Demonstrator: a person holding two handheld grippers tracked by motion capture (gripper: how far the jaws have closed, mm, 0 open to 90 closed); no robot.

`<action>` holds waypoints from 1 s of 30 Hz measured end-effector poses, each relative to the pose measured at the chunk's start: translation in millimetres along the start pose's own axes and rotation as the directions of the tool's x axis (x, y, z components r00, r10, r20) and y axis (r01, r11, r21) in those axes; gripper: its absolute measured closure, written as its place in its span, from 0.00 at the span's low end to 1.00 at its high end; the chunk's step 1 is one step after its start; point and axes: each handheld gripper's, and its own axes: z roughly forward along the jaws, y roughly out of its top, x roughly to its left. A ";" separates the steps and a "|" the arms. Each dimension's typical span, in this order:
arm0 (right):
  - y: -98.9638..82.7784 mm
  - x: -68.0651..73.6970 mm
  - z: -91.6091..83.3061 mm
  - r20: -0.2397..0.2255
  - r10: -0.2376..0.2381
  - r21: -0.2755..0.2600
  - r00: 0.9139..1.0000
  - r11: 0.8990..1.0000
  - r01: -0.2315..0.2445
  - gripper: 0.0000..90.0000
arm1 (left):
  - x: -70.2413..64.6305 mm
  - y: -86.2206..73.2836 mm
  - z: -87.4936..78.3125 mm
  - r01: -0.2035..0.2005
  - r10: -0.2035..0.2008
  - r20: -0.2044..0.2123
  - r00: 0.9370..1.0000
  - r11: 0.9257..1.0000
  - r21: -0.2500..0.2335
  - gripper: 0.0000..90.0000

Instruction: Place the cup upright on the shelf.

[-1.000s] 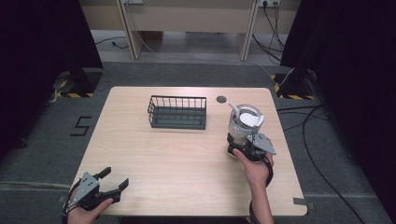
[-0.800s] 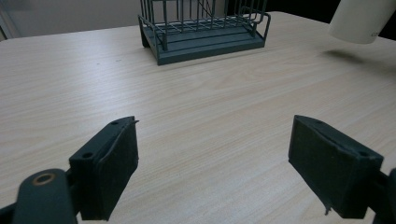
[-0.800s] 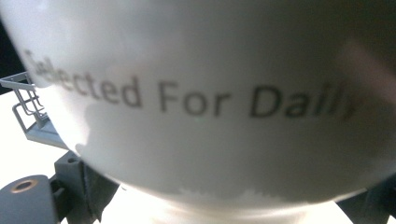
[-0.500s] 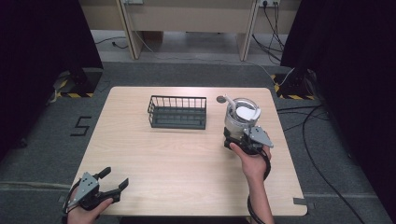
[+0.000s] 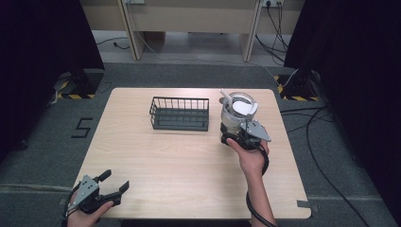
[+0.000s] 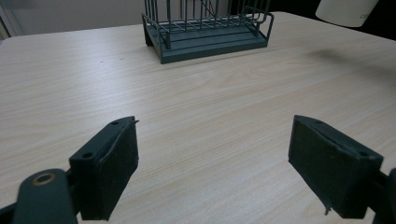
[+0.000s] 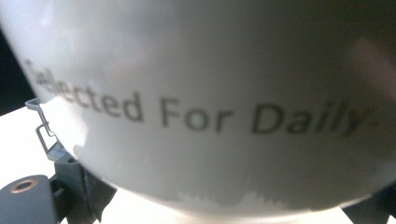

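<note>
Your right gripper (image 5: 238, 135) is clamped on the white cup (image 5: 238, 111), lifted over the table's (image 5: 189, 161) far right, just beside the wire basket (image 5: 180, 113). Your left gripper (image 5: 111, 187), jaws apart, rests near the front-left corner, well apart.

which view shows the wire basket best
The high view: the whole dark wire basket stands on the table. The left gripper view shows its near side, top cropped; the right gripper view catches a sliver beside the white cup.

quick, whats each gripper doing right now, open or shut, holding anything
left gripper: open, empty, low at the table's near edge.
right gripper: closed on the white cup, held off the table.
</note>
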 end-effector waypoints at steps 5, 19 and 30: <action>6.7 5.4 6.7 -0.007 -0.006 -0.009 1.000 1.000 0.006 0.11 | 0.5 -0.7 -1.7 0.004 -0.004 -0.006 1.000 1.000 -0.003 0.17; 22.0 22.0 24.5 -0.041 -0.020 -0.024 0.999 1.000 0.019 0.11 | 2.1 -3.4 -10.1 0.018 -0.018 -0.025 1.000 1.000 -0.003 0.17; 31.2 31.1 35.7 -0.059 -0.024 -0.027 0.998 0.999 0.023 0.11 | 3.2 -4.7 -14.2 0.022 -0.022 -0.039 0.999 1.000 -0.005 0.17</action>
